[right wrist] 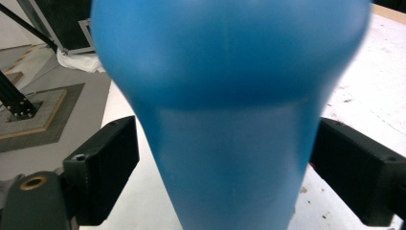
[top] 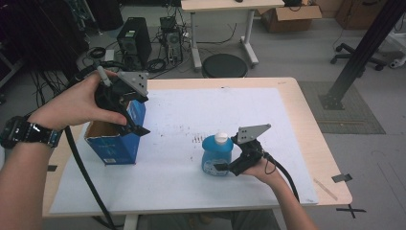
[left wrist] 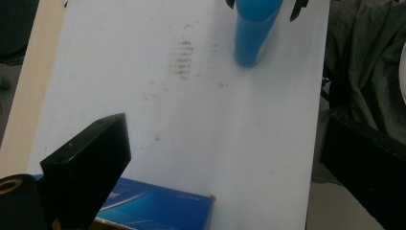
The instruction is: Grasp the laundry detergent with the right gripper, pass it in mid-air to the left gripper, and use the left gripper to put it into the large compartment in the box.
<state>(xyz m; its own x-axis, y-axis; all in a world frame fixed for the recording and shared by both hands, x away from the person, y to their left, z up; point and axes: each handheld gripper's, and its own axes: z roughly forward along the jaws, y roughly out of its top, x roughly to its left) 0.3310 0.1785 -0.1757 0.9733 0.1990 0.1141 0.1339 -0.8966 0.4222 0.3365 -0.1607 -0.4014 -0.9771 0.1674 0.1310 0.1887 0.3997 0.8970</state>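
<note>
A blue bottle (top: pixel 216 155) with a white cap stands upright near the middle of the white mat. My right gripper (top: pixel 227 154) comes at it from the right, its jaws pressed to both sides of the bottle's body (right wrist: pixel 225 96), low down. An open-topped blue cardboard box (top: pixel 115 143) stands at the left of the mat. Over the box's right edge my left gripper (top: pixel 131 122) hangs open, nothing between its jaws. In the left gripper view the box's top edge (left wrist: pixel 153 208) lies below the jaws and the bottle (left wrist: pixel 253 33) stands farther off.
The white mat (top: pixel 191 191) covers most of a wooden table (top: pixel 306 115). Faint dark smudges (top: pixel 197 139) mark the mat beside the bottle. Beyond the far edge are a round black stool (top: pixel 224 65) and a computer tower (top: pixel 134 40). A black frame post (top: pixel 364 48) rises at the right.
</note>
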